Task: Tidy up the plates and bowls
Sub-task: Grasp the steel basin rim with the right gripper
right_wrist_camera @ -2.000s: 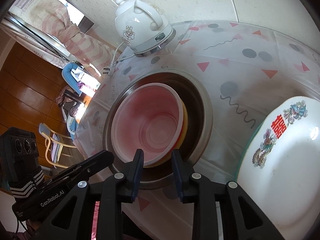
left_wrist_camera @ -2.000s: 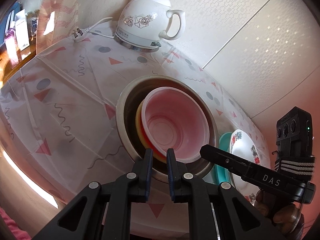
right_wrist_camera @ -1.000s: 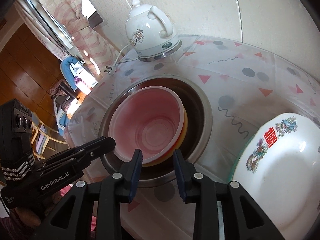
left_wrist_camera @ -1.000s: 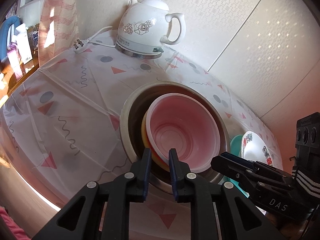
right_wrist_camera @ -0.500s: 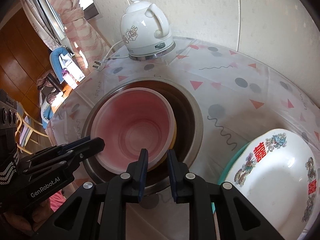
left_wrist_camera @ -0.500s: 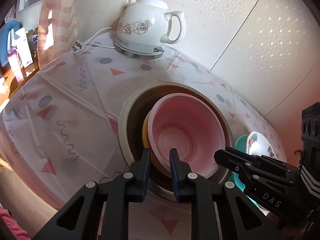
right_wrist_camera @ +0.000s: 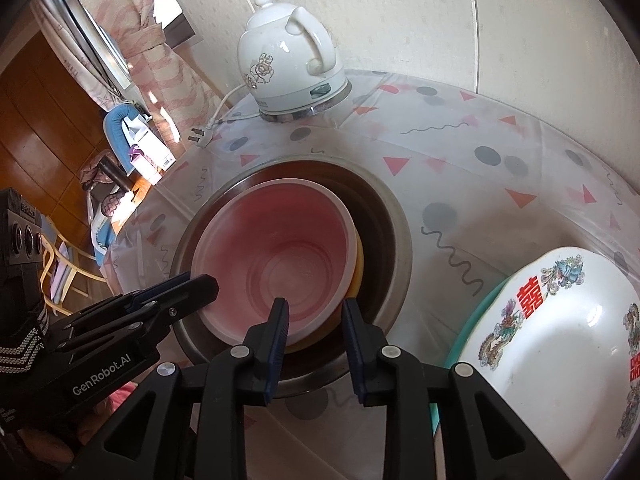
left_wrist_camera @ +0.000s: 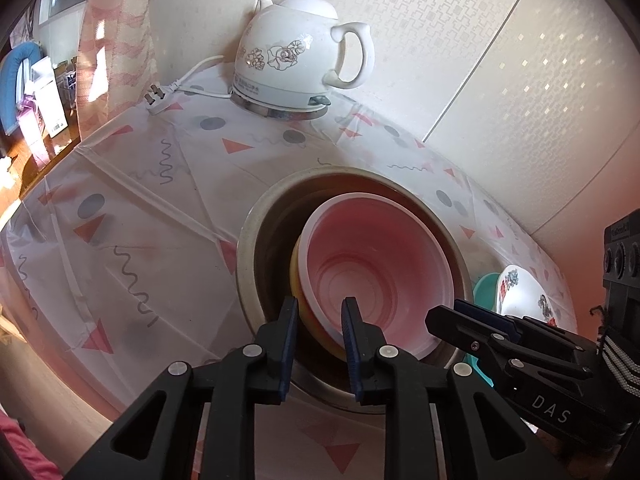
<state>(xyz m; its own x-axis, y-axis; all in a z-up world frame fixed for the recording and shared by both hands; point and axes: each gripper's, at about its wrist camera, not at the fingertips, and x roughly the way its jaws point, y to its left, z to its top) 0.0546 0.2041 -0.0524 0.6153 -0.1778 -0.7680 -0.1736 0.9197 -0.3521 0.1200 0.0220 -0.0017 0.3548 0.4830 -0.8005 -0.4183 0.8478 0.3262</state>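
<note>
A pink plastic bowl [left_wrist_camera: 372, 264] [right_wrist_camera: 280, 248] sits nested in a yellow bowl [left_wrist_camera: 298, 280] [right_wrist_camera: 358, 264], both inside a wide steel bowl [left_wrist_camera: 248, 264] [right_wrist_camera: 400, 240]. My left gripper [left_wrist_camera: 319, 320] hovers at the stack's near left rim, its jaws opening. The pink and yellow rims show in the gap, untouched by the pads. My right gripper [right_wrist_camera: 314, 316] hovers at the near right rim, jaws also opening, with the rims loose in its gap. To the right, a white plate with red characters [right_wrist_camera: 560, 340] [left_wrist_camera: 520, 292] lies on a teal plate [right_wrist_camera: 472, 320].
A white floral kettle [left_wrist_camera: 296, 64] [right_wrist_camera: 288, 68] stands at the back by the wall, its cord and plug [left_wrist_camera: 156, 98] trailing left. A patterned tablecloth [left_wrist_camera: 120, 208] covers the table. The table edge drops off at the left, with chairs and clutter beyond.
The right gripper's jaws narrowed half a second ago and have widened again. The left jaws are slightly wider. Both hands and the bowls have stayed in place.
</note>
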